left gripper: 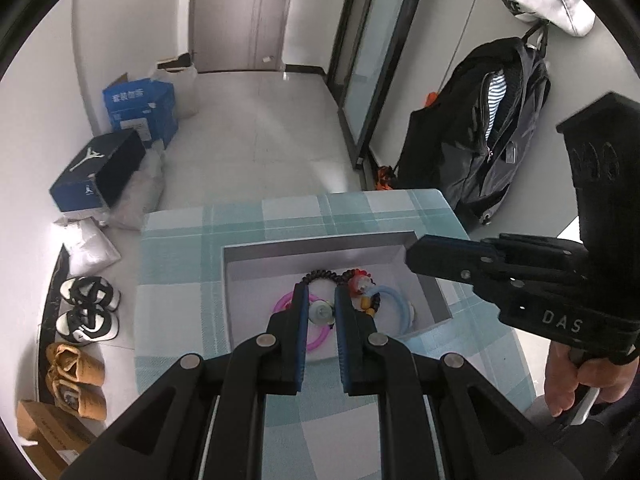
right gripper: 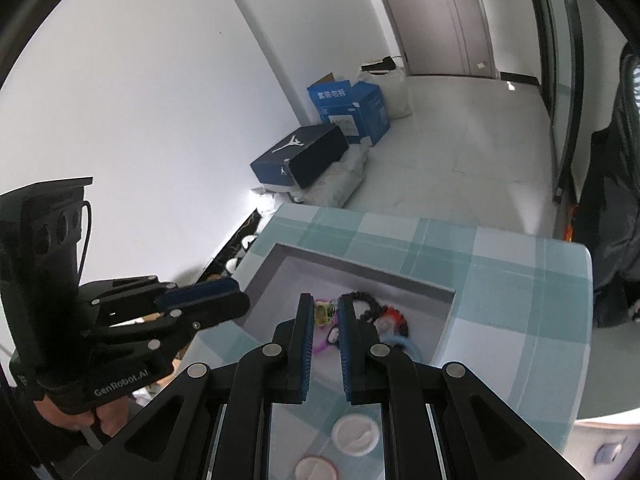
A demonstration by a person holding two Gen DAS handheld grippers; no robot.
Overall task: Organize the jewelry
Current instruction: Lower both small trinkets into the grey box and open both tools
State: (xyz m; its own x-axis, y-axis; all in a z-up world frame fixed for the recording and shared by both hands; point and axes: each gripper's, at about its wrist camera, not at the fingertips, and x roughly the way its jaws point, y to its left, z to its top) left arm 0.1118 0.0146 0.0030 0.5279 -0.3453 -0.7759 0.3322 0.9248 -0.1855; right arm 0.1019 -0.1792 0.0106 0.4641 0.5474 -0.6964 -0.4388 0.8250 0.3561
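A shallow grey box (left gripper: 304,250) (right gripper: 360,270) sits on the checked teal tablecloth (left gripper: 180,272) (right gripper: 500,280). Inside lie a pink ring bangle (left gripper: 320,338), a light blue bangle (left gripper: 400,300), a dark bead bracelet (left gripper: 320,275) (right gripper: 366,300) and a red and white charm (left gripper: 358,282) (right gripper: 392,318). My left gripper (left gripper: 321,294) (right gripper: 230,294) hovers open over the box above a small round pendant (left gripper: 321,314). My right gripper (right gripper: 323,304) (left gripper: 416,254) is open and empty, above the box's right side.
Two white round lids (right gripper: 354,434) lie on the cloth near me. Shoe boxes (left gripper: 100,172), blue cartons (left gripper: 140,108), bags and shoes (left gripper: 86,312) line the floor at left. A black backpack (left gripper: 480,132) hangs at right. A door (left gripper: 244,12) stands far off.
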